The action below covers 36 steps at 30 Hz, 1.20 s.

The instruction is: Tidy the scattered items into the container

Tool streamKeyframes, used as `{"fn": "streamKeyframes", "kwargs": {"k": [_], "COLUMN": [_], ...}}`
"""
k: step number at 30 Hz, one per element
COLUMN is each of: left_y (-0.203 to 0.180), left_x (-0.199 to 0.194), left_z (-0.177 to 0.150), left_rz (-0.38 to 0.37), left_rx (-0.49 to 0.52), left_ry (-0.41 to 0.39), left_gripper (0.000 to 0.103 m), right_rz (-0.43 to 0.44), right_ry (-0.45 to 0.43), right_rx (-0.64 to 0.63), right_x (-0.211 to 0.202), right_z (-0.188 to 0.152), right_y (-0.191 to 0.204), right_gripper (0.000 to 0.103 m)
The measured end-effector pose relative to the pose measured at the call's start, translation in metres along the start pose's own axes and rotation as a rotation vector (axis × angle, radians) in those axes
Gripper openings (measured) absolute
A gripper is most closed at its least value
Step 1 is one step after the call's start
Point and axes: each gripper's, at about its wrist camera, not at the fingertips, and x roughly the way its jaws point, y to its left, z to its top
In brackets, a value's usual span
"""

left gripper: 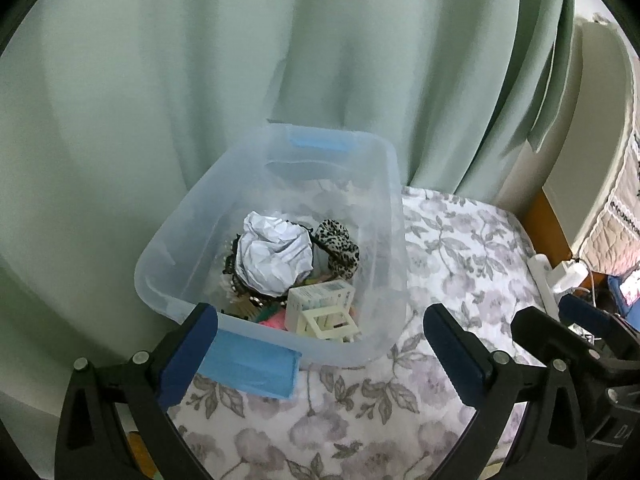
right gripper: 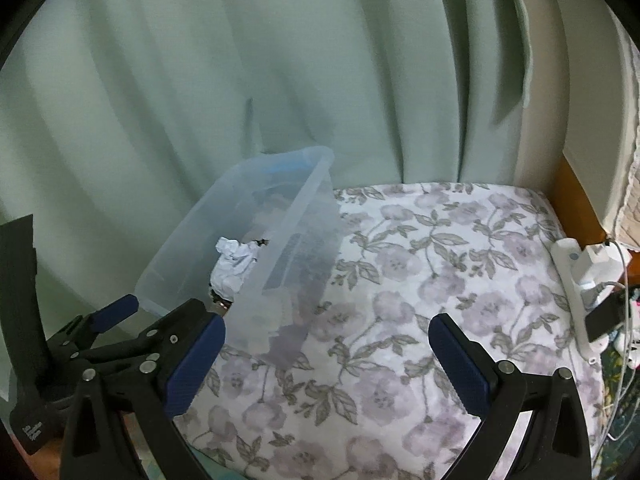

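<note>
A clear plastic container (left gripper: 384,216) with blue latches stands on the floral bedspread (left gripper: 460,248) by the curtain. Inside lie a crumpled white paper ball (left gripper: 272,256), a leopard-print scrunchie (left gripper: 340,246), a small white box (left gripper: 320,296), a cream frame piece (left gripper: 328,324) and other small items. My left gripper (left gripper: 320,344) is open and empty, just in front of the container's near wall. My right gripper (right gripper: 326,356) is open and empty over the bedspread (right gripper: 420,264), right of the container (right gripper: 288,216). The paper ball (right gripper: 234,264) shows there too.
A green curtain (left gripper: 200,80) hangs behind the container. A white power strip (right gripper: 576,280) with a plugged charger lies at the bed's right edge, beside a wooden bed frame (right gripper: 576,196). The left gripper (right gripper: 116,316) shows at the right wrist view's left.
</note>
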Motion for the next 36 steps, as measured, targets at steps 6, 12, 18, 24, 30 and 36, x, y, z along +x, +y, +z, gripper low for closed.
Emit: {"fn": "streamKeyframes", "kwargs": {"k": [6,12,18,24,30,36], "left_y": [-0.005,-0.007,-0.007,-0.008,-0.007,-0.006], "left_x": [-0.002,-0.006,-0.011,-0.018,-0.028,-0.039], "left_z": [0.001,0.002,0.005,0.008,0.011,0.015], "left_rz": [-0.008,-0.002,0.003,0.019,0.023,0.003], "left_rx": [0.012,0.025,0.028,0.034,0.038,0.033], "left_ry": [0.012,0.010,0.013,0.020,0.022,0.020], "left_gripper": [0.103,0.103,0.103,0.103,0.103,0.103], "right_rz": [-0.017,-0.022,-0.034,-0.055,-0.077,-0.085], "right_ry": [0.008,0.010,0.010,0.006,0.005,0.002], "right_rx": [0.008,0.009,0.003,-0.009,-0.029,-0.033], "right_x": [-0.005,-0.010,-0.015,-0.024,-0.034,-0.045], "right_z": [0.001,0.002,0.005,0.008,0.013,0.018], "right_y": [-0.002,-0.002,0.000,0.003,0.009,0.015], "right_gripper": [0.103,0.103,0.103,0.103,0.103,0.103]}}
